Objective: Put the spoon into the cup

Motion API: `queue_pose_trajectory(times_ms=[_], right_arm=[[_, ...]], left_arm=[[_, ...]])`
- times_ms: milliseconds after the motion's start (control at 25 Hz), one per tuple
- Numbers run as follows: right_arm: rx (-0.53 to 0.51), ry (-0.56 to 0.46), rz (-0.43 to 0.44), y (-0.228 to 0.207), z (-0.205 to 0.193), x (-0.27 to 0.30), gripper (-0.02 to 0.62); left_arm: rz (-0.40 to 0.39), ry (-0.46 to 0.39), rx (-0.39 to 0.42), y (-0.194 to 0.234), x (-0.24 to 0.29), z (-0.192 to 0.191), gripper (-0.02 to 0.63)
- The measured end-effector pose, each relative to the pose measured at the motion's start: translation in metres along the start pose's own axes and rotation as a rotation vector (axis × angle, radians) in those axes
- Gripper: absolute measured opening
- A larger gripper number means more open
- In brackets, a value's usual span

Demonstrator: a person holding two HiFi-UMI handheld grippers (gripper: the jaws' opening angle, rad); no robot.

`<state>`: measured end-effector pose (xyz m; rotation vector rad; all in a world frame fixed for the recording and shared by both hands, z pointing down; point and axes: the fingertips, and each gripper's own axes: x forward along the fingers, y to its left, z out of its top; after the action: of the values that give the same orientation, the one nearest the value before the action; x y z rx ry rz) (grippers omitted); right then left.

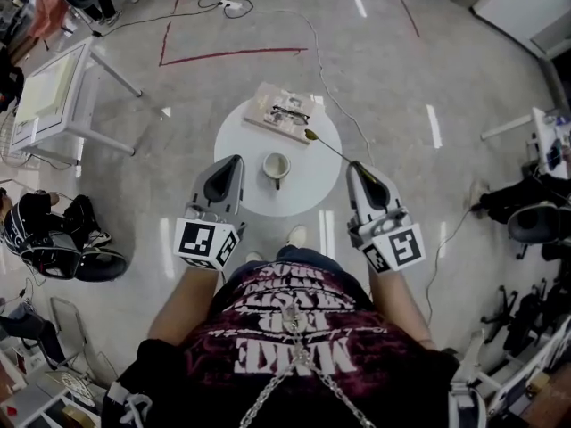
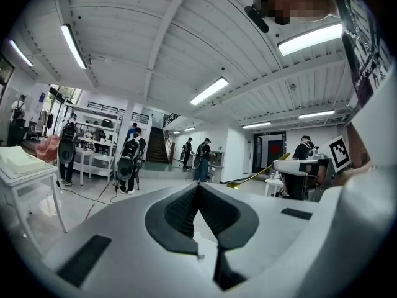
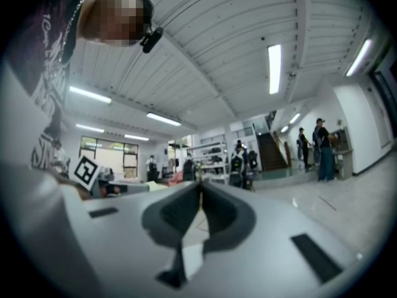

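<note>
In the head view I counted one cup [image 1: 276, 167] mid-frame on the round surface [image 1: 234, 130]. One spoon [image 1: 326, 146] sat upper right of the cup, clamped in my right claw [image 1: 353, 163]. My left claw [image 1: 235, 160] was closed and empty. The left gripper view showed the spoon's [image 2: 257, 176] full gold length at right. The right gripper view showed just a sliver pinched between my jaws. Only the head view showed the cup.

- The cup [image 1: 277, 166] stands on the round table [image 1: 237, 139], between the left gripper [image 1: 235, 162] and the right gripper [image 1: 353, 164], nearer the left one.
- The spoon [image 1: 330, 147] is pinched by its handle end between the right gripper's jaws. It runs ahead and leftward from them, its bowl over the table beyond the cup.
- A board [image 1: 268, 105] lies at the table's far edge, ahead of both grippers.
- A desk [image 1: 53, 96] stands well off to the left gripper's left.
</note>
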<state>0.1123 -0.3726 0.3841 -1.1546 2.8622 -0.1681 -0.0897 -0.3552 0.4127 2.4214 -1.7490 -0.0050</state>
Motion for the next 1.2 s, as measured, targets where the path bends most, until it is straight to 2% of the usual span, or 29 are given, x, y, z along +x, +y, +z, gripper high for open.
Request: queue_pose_trajectory(times_ms=[280,560,840,1200], right_arm=[[-0.005,-0.052,0.071,-0.03,0.022,0.016,0.035],[0.03,-0.06,0.121,-0.035,0.012,0.023,0.035],[0.048,-0.056,0.131,-0.041,0.01,0.028,0.035],[0.084,0.037,0.111,-0.038,-0.023,0.04,0.035]], left_arm=[[0.092,-0.025,0.031,-0.001,0.008,0.019,0.026],[0.141,-0.004,0.029,0.0,0.008,0.012,0.026],[0.134,0.007,0.042,-0.007,0.018,0.015,0.026],[0.12,0.078,-0.01,0.007,0.019,-0.021,0.026]])
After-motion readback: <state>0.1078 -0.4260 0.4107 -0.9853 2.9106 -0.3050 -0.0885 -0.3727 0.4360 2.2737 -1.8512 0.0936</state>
